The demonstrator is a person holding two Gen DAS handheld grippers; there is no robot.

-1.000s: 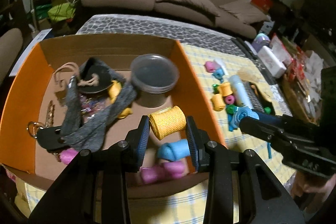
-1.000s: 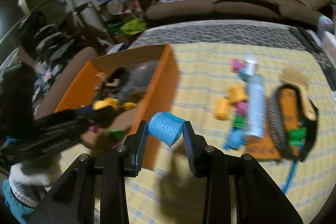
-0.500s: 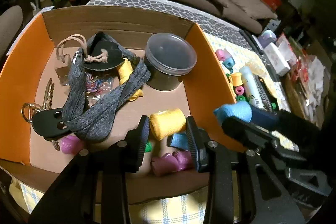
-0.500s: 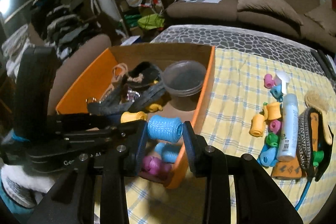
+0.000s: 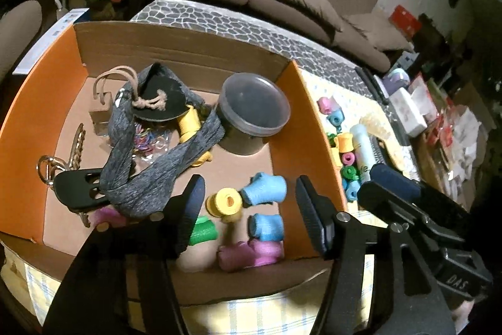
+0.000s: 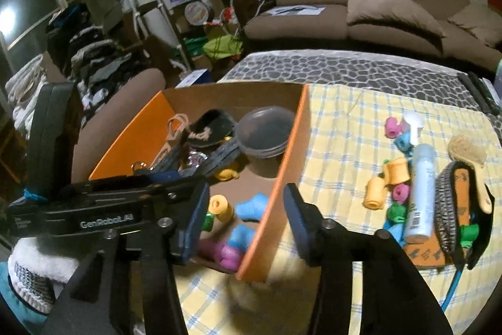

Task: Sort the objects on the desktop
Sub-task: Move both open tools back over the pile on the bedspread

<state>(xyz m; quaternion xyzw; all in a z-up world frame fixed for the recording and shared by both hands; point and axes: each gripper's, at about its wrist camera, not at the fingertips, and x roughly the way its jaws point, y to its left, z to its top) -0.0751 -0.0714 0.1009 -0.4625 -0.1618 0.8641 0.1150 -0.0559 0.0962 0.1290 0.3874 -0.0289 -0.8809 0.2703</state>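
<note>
The drop-off step looks in hand: both grippers hang over the cardboard box (image 5: 175, 49), an orange-walled carton with a plain brown floor, and both are letting go. The left gripper (image 5: 248, 209) has its jaws opening with nothing pressed between the pads; below it, on the box floor by the near wall, a ribbed yellow spool (image 5: 224, 203) lies end-on beside a knitted-looking blue spool (image 5: 265, 189). The right gripper (image 6: 243, 214) is opening too, straddling the box's right wall, empty. Next, I judge, each hand must swing right of the box to the checked yellow cloth (image 6: 342, 146) on the bench, where more small spools (image 6: 397, 171) wait (soft, roll-prone cylinders, so pinch across the sides).
</note>
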